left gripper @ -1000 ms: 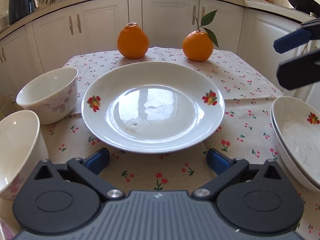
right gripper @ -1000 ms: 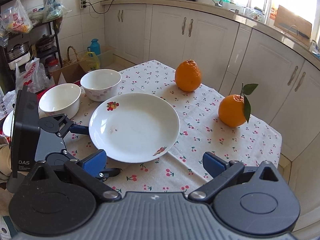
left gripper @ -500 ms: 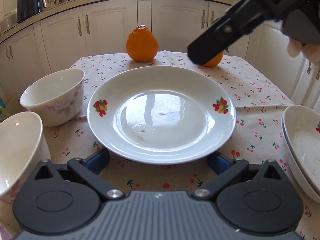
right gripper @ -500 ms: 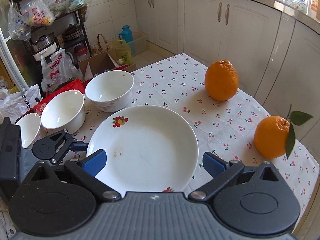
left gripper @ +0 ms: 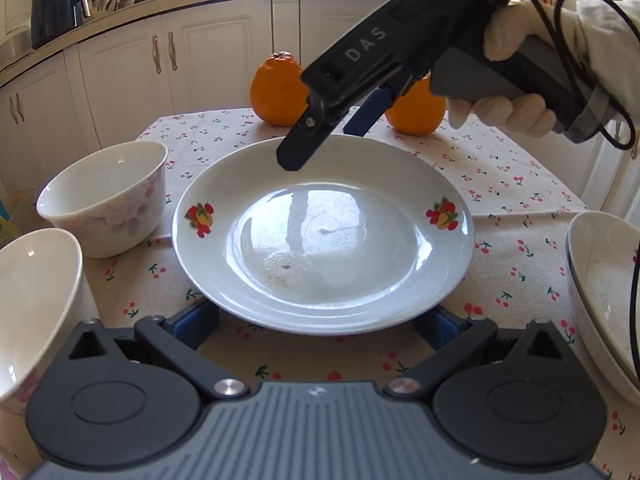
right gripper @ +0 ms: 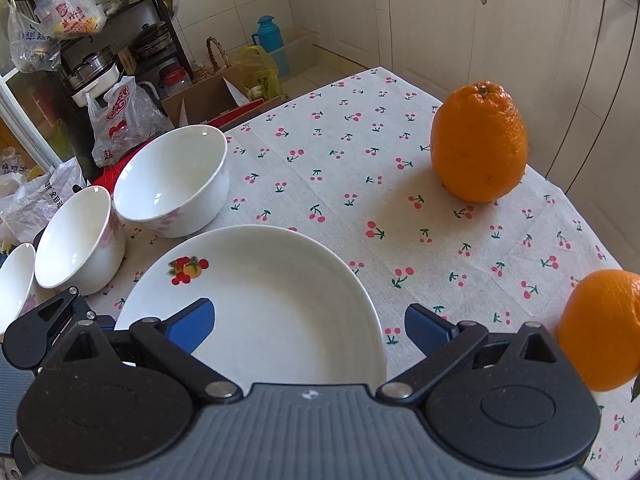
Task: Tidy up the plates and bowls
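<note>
A white plate with fruit prints (left gripper: 320, 236) lies in the middle of the cherry-print cloth. My left gripper (left gripper: 316, 318) is open, and its blue fingers reach under the plate's near rim on either side. My right gripper (left gripper: 332, 136), held by a gloved hand, hangs open over the plate's far rim. In the right wrist view the right gripper (right gripper: 310, 324) straddles the plate (right gripper: 256, 304) rim, one finger above the plate and the other above the cloth. Neither gripper holds anything. Two white bowls (left gripper: 104, 196) (left gripper: 32, 308) stand to the left.
Stacked white plates (left gripper: 600, 292) sit at the right edge. Two oranges (left gripper: 280, 92) (left gripper: 416, 108) stand at the far side of the table. A third bowl (right gripper: 16, 280) shows at the left. White cabinets ring the table, and bags and shelves crowd the floor beyond.
The right gripper swung in from the right and came down over the plate's far rim. The left gripper crept closer to the near rim. Both stayed open.
</note>
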Available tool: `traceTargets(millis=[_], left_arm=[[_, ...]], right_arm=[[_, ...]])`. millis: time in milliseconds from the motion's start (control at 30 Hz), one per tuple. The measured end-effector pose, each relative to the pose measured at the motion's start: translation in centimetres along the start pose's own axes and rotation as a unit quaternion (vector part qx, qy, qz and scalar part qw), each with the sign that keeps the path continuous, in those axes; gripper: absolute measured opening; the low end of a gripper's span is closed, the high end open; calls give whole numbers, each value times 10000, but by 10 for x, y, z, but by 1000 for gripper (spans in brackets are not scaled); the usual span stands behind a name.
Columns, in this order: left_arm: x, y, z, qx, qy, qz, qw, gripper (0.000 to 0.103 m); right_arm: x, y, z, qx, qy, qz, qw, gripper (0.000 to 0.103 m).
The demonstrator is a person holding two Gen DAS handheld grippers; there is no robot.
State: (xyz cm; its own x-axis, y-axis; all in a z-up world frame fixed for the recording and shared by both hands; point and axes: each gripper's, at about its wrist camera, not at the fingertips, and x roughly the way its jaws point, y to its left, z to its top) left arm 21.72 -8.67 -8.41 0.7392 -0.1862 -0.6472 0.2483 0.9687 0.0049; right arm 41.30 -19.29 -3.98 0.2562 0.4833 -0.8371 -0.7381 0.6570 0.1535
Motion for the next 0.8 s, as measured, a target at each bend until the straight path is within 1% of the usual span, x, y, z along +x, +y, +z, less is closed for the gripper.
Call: traceTargets(millis=[67,133,233,267,533,800], left_arm=[[0,0,0,1,0,2,10000,102],[0,0,0,2,0,2,10000,102],[0,0,0,7,-1,8,10000,102],[-1,-1,0,11,-4,15,10000,102],[-1,-2,0,58,-35,54,10000,102],[-2,-4,0,127,-74,106,9998,102]], right_arm=[[5,-5,3,84,39,172,9998,93],[9,-7,5,106,73,249,9996,91],[14,-8,6,80,162,359,9992,84],[15,-9,6,89,185,398,9990,83],[16,-13,6,99,272,625,9976,83],[21,-23,12,168,520,985,9936,83]])
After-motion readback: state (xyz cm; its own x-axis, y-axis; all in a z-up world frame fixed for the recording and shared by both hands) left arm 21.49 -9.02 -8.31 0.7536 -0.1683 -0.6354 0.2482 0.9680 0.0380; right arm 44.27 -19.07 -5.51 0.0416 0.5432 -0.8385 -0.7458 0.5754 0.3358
